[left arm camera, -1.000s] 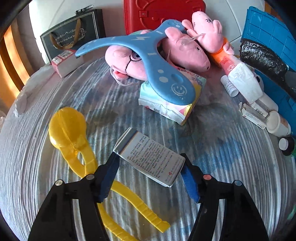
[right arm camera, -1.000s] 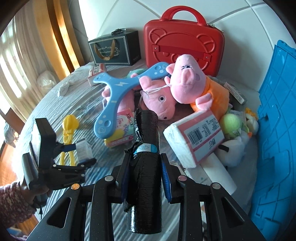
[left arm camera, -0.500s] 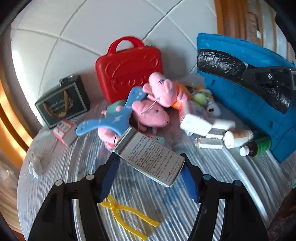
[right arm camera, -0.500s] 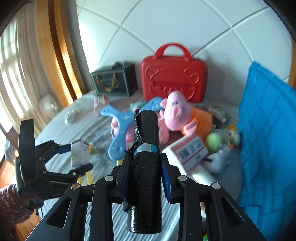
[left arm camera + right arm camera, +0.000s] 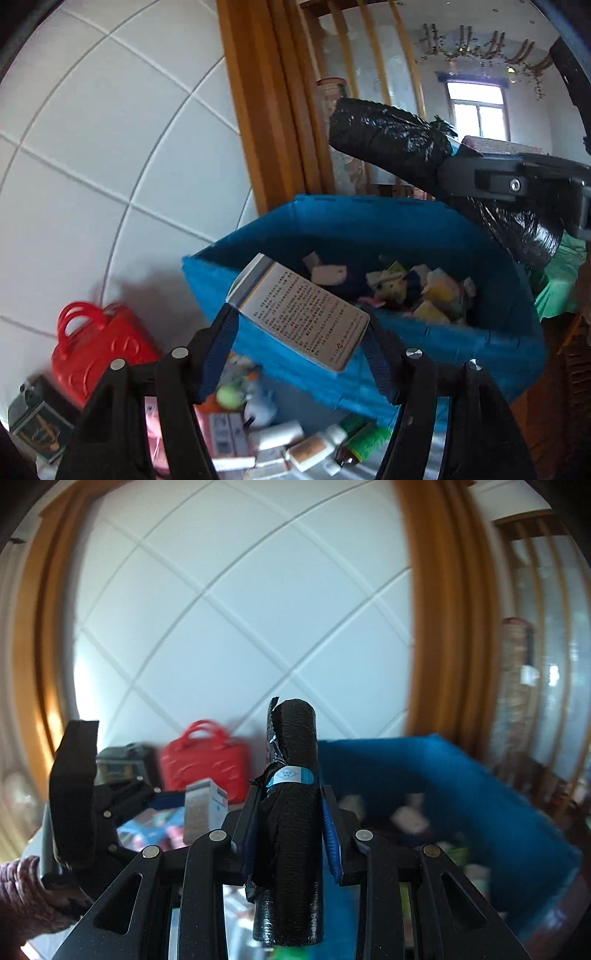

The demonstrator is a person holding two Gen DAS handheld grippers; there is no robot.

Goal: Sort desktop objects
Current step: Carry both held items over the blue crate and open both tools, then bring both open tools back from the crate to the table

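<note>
My left gripper [image 5: 301, 332] is clamped across a white printed carton [image 5: 299, 312], its blue pads pressing the carton's two ends, so the jaws stand fairly wide with the box slanted between them. The carton hangs in front of the near wall of the blue bin [image 5: 369, 229], its upper corner level with the bin's rim. My right gripper [image 5: 290, 834] is closed tight on a black roll of bags [image 5: 291, 812] with a pale blue band, which stands upright between the pads and sticks out both above and below them. From the left wrist camera that roll reaches out above the bin's far right rim. Small packets and toys already lie inside the bin. A red case [image 5: 94, 350] sits left of the bin, and small bottles and boxes are just below its near wall.
</note>
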